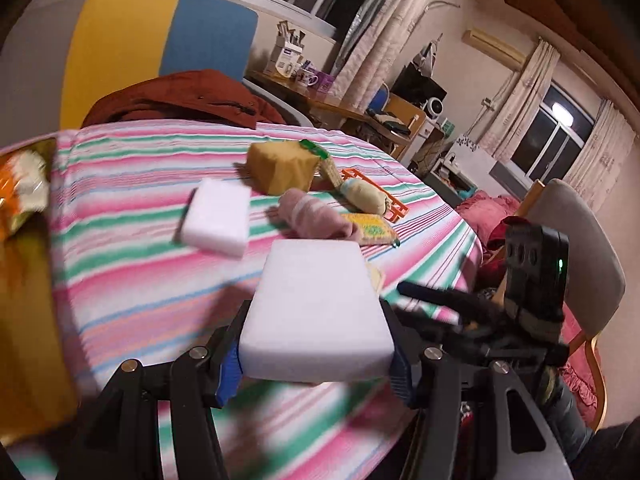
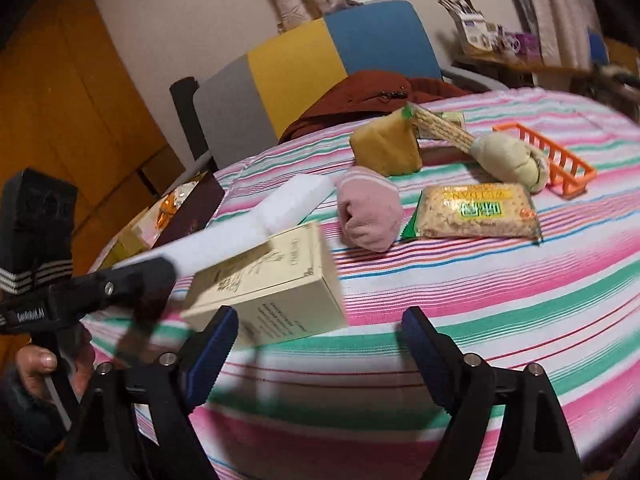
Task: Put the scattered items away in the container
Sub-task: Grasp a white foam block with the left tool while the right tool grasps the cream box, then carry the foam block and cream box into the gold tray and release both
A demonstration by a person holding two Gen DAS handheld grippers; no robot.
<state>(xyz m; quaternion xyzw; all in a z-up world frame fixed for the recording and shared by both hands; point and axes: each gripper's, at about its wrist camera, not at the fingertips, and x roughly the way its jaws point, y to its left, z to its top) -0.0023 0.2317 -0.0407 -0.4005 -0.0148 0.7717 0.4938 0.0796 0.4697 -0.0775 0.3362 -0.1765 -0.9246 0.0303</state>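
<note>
My left gripper [image 1: 316, 360] is shut on a white sponge block [image 1: 316, 312], held above the striped tablecloth [image 1: 132, 240]. It also shows in the right wrist view [image 2: 140, 280] at the left, with the white block [image 2: 224, 240]. A second white block [image 1: 218, 216] lies on the cloth. My right gripper [image 2: 316, 344] is open and empty; a cream box [image 2: 272, 288] lies just ahead of its left finger. A pink sock roll [image 2: 370, 212], a snack packet [image 2: 476, 212], a cream sock roll [image 2: 512, 160], a yellow sponge [image 2: 388, 148] and an orange rack [image 2: 548, 156] lie farther back. A brown container [image 1: 24, 280] stands at the left.
A grey, yellow and blue chair [image 2: 320, 64] with a red-brown jacket [image 2: 372, 96] stands behind the table. A grey chair [image 1: 580, 248] is at the table's right edge. A cluttered desk [image 1: 340, 100] stands by the window.
</note>
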